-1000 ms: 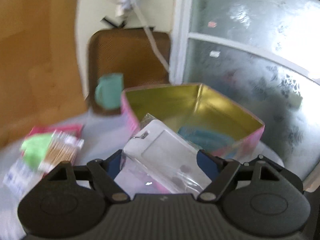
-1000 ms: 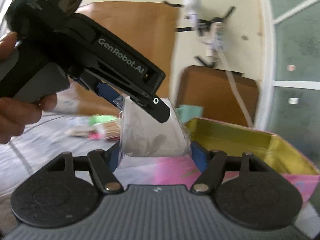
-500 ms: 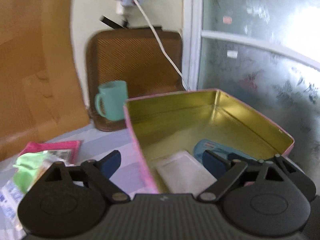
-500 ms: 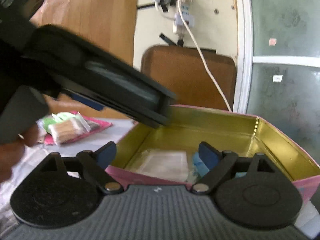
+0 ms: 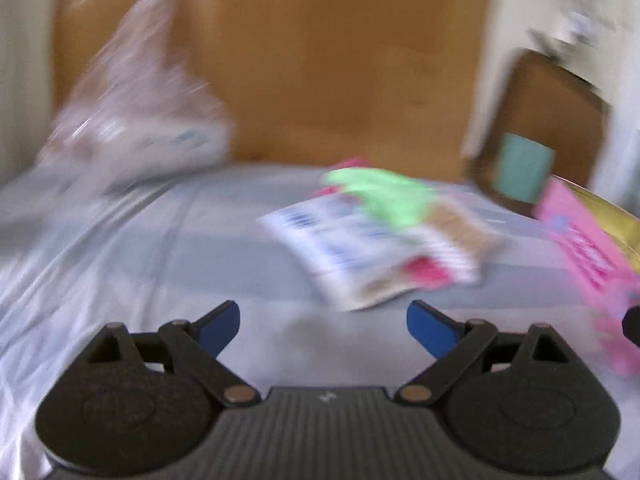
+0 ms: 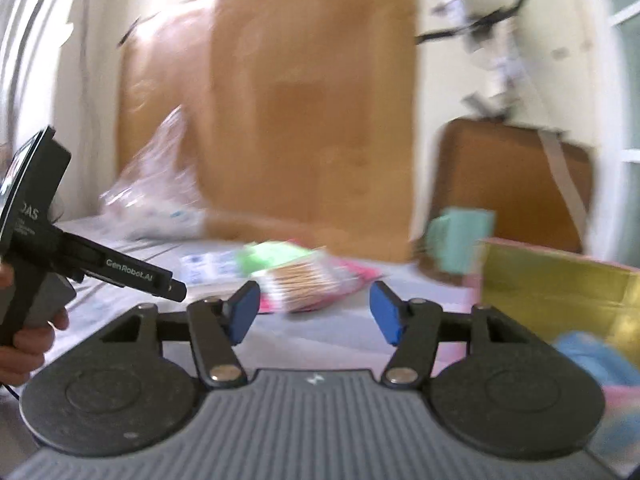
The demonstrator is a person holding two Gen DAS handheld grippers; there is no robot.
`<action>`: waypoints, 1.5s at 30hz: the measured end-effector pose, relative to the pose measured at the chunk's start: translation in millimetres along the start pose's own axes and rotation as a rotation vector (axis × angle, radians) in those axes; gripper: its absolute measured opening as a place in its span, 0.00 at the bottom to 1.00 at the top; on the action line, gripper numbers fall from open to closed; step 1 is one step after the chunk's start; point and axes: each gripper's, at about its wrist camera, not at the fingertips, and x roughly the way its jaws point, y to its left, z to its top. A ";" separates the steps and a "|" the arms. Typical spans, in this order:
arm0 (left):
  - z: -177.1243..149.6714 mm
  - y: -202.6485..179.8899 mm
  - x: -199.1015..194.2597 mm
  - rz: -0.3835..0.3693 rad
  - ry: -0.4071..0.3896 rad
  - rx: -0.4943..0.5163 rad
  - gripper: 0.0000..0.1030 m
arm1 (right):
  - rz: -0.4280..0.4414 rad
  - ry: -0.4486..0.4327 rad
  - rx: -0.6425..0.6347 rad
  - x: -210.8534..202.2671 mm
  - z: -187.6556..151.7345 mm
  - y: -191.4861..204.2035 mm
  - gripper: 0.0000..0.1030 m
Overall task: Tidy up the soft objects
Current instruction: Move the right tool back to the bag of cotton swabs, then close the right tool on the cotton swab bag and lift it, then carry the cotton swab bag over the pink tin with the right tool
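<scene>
Both claws swung off the tin (image 6: pixel 560 280) toward the packets (image 5: pixel 376 240) on the surface, left claw (image 5: pixel 323 322) and right claw (image 6: pixel 315 312) released, empty. Packets look light, floppy, slick; pinch an edge.

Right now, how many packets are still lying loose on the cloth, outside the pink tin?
3 visible, overlapping in one blurred heap: a white printed packet nearest, a green one behind it, a cotton-swab pack on top. More may be underneath.

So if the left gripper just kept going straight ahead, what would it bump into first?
Probably the white printed packet at the near edge of the packet pile, just ahead of the open left gripper. The picture is blurred, so depth is uncertain.
</scene>
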 end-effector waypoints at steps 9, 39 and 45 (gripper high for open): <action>-10.7 29.4 -0.8 0.025 -0.043 -0.067 0.91 | -0.043 0.224 0.093 142.9 29.3 12.6 0.89; -39.2 -24.4 -47.4 -0.315 0.079 0.127 0.87 | 0.174 0.196 0.111 -78.4 -61.2 50.8 0.96; -54.3 -57.1 -61.0 -0.401 0.189 0.250 0.74 | 0.181 0.230 0.063 -59.2 -68.2 63.6 0.95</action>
